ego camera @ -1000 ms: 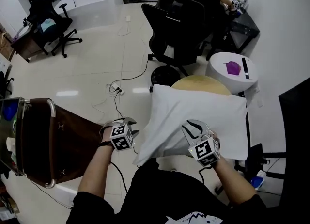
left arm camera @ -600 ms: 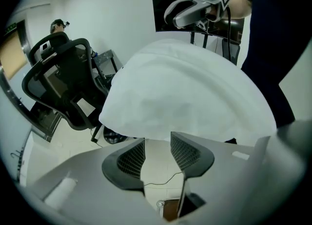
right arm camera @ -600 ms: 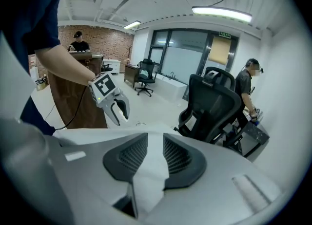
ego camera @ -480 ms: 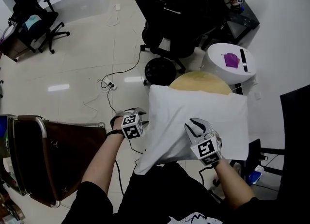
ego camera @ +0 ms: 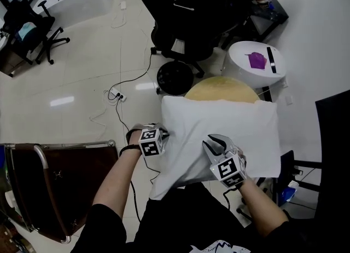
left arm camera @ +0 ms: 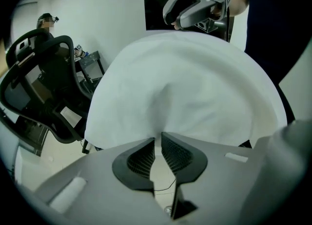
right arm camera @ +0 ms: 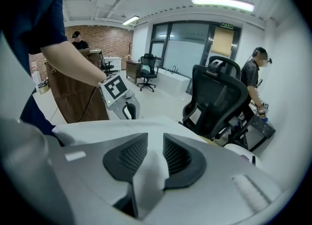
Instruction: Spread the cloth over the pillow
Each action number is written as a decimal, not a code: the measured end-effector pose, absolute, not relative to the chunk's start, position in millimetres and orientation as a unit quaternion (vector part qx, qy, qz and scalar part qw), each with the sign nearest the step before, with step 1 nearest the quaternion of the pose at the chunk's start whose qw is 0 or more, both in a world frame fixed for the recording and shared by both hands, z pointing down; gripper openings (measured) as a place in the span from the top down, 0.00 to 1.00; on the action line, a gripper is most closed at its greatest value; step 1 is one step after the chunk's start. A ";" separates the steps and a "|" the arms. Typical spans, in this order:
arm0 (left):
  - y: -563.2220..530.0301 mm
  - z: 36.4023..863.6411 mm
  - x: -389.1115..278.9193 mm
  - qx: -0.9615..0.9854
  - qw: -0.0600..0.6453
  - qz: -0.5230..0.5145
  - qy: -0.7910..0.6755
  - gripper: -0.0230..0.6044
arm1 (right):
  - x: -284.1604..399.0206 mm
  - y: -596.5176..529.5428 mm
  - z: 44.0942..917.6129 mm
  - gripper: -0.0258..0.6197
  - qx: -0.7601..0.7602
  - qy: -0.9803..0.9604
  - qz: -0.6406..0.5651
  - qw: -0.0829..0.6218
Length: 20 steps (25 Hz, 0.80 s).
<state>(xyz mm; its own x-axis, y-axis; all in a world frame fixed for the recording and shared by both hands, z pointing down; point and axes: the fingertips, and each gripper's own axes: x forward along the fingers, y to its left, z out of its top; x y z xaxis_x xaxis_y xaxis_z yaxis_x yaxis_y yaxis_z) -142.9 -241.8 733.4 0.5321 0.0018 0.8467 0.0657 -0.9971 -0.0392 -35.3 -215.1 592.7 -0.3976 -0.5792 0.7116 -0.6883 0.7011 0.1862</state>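
Head view puts our right gripper (ego camera: 211,144) nearest us, its jaws clamped on a fold of the cloth (ego camera: 224,123). Our left gripper (ego camera: 163,134), at the pillow's left side, has just been closing, and its narrow jaws pinch the cloth's edge. The cloth covers the pillow (ego camera: 221,88) except its far rim. Beyond the pillow stands a chair (ego camera: 183,11).

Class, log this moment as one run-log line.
left gripper: jaws just closing on cloth edge | right gripper: shut on cloth | cloth: spread out ahead
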 end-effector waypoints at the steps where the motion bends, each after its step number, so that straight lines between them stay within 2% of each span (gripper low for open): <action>1: -241.4 735.1 -143.2 -0.873 0.036 -0.486 -0.023 0.94 | -35.2 -215.0 593.5 0.79 0.381 -0.834 0.072 0.393; 6: -246.9 735.6 -146.9 -0.873 0.036 -0.486 -0.013 0.96 | -34.0 -212.2 595.8 0.79 0.385 -0.830 0.078 0.396; 10: -255.5 732.9 -145.4 -0.876 0.036 -0.480 -0.005 0.75 | -34.0 -212.7 595.8 0.79 0.388 -0.829 0.080 0.395; 13: -255.5 734.3 -142.1 -0.873 0.045 -0.484 -0.021 0.73 | -35.4 -212.9 597.5 0.79 0.390 -0.828 0.081 0.395; 15: -253.6 735.8 -139.0 -0.870 0.056 -0.489 -0.035 0.76 | -37.7 -213.3 595.6 0.79 0.390 -0.828 0.081 0.395; 19: -248.6 739.9 -138.7 -0.865 0.068 -0.495 -0.052 0.96 | -36.1 -212.3 598.7 0.79 0.394 -0.824 0.086 0.397; 20: -248.4 740.3 -140.1 -0.865 0.069 -0.495 -0.052 0.96 | -34.9 -211.7 600.4 0.79 0.395 -0.824 0.086 0.398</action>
<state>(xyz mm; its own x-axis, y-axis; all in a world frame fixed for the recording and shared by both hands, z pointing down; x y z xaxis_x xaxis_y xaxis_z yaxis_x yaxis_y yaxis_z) -140.1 -248.4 740.3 0.5046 0.0211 0.8631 0.1570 -0.9853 -0.0677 -34.9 -211.7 600.4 -0.3714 -0.5818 0.7236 -0.7191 0.6732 0.1722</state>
